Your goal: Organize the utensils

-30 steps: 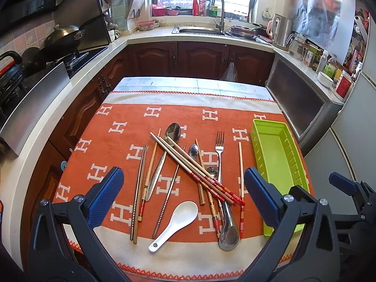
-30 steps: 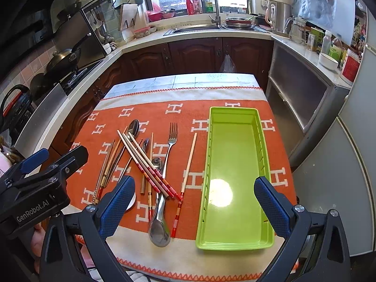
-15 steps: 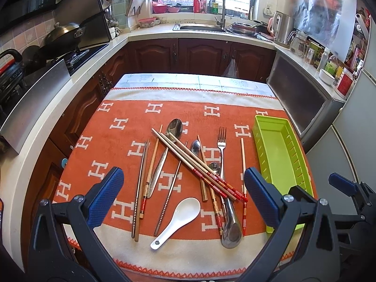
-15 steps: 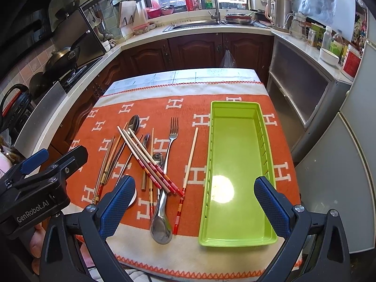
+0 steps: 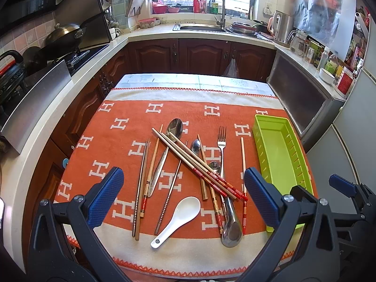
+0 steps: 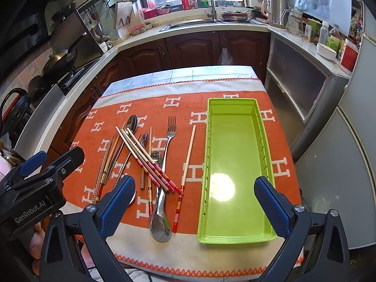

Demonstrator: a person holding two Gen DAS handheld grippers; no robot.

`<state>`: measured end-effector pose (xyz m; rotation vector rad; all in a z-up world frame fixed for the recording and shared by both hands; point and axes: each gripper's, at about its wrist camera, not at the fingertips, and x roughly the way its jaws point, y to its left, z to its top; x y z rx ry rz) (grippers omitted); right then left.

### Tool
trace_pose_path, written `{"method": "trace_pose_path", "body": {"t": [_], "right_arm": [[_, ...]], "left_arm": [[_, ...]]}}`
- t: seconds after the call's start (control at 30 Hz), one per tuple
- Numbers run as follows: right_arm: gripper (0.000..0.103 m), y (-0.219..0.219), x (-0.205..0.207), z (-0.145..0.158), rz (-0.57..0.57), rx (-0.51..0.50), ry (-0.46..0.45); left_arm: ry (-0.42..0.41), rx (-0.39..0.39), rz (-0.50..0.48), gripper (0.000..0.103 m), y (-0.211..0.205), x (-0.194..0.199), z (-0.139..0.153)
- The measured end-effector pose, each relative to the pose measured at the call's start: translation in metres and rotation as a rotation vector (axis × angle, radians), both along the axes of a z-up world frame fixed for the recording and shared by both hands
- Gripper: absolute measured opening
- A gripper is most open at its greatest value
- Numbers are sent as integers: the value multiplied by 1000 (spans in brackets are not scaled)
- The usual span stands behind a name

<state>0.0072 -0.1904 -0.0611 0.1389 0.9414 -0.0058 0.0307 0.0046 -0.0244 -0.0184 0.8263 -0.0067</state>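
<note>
A pile of utensils lies on the orange cloth (image 5: 122,141): several chopsticks (image 5: 199,166), a steel fork (image 5: 221,138), steel spoons (image 5: 175,127), a large steel ladle-spoon (image 5: 231,229) and a white ceramic spoon (image 5: 178,216). An empty green tray (image 6: 232,164) sits to their right; it also shows in the left wrist view (image 5: 279,155). My left gripper (image 5: 184,199) is open and empty, above the near end of the pile. My right gripper (image 6: 193,203) is open and empty, above the tray's near left edge.
The table's near edge lies just under both grippers. Dark wood cabinets, a sink (image 5: 199,27) and a stove with a wok (image 5: 63,35) ring the table. A steel cabinet (image 6: 303,82) and a fridge (image 6: 352,164) stand close on the right.
Both cameras have drawn back and risen slightly, so the cloth, utensils and tray sit a little lower in view. Nothing on the table moved; both grippers stay open.
</note>
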Motion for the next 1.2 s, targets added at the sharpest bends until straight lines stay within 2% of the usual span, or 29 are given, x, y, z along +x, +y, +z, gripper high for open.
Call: {"method": "trace_pose_path", "body": {"t": [1.2], "right_arm": [[102, -2, 3, -1, 5, 27, 8]], "left_arm": [[46, 10, 7, 101, 0, 5, -7]]}}
